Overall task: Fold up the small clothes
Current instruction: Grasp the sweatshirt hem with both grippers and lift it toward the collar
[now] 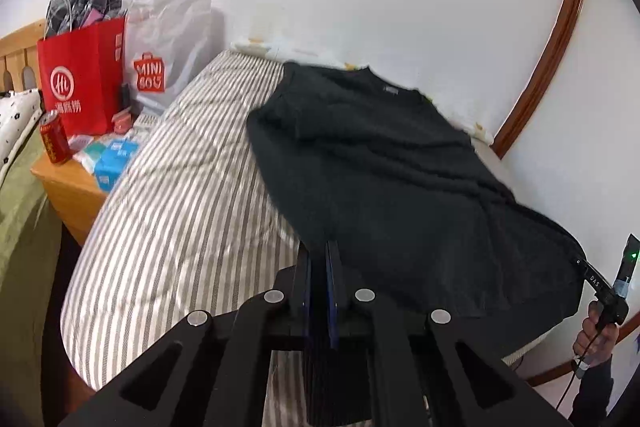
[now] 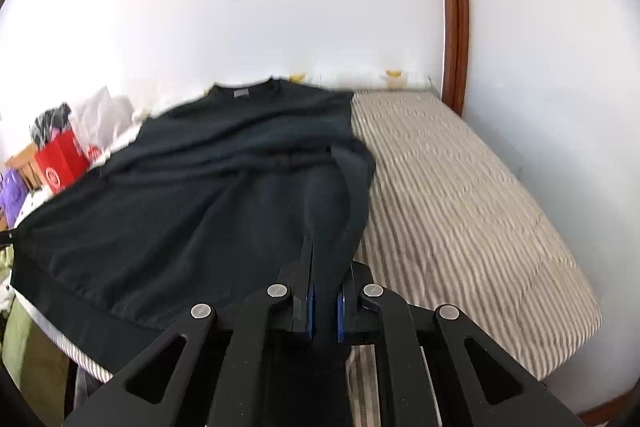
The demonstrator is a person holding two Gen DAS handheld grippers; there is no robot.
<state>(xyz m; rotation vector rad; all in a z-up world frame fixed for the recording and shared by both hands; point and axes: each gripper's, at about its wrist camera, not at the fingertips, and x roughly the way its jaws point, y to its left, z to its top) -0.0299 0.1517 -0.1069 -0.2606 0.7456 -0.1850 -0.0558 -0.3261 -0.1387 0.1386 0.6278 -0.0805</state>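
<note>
The black sweatshirt (image 1: pixel 380 163) lies spread on the striped bed (image 1: pixel 180 195), collar toward the wall, with its near hem corners lifted off the mattress. The left gripper (image 1: pixel 322 259) is clamped on the hem's left corner, and the right gripper (image 2: pixel 324 267) is pinched on the opposite corner, where a thick bunch of fabric sits between its blue pads.

The main risk, as I judge it, is uneven lifting: if one hand rises or travels faster than the other, the hem skews and the fold lands crooked. The bunched right-hand grip could also drag extra layers along, or let the heavy knit slip out mid-fold. Pulling too hard toward the wall may slide the whole garment on the cover.

Both grippers point forward and downward over the near edge of the bed, set well apart, the cloth stretched taut between them.
</note>
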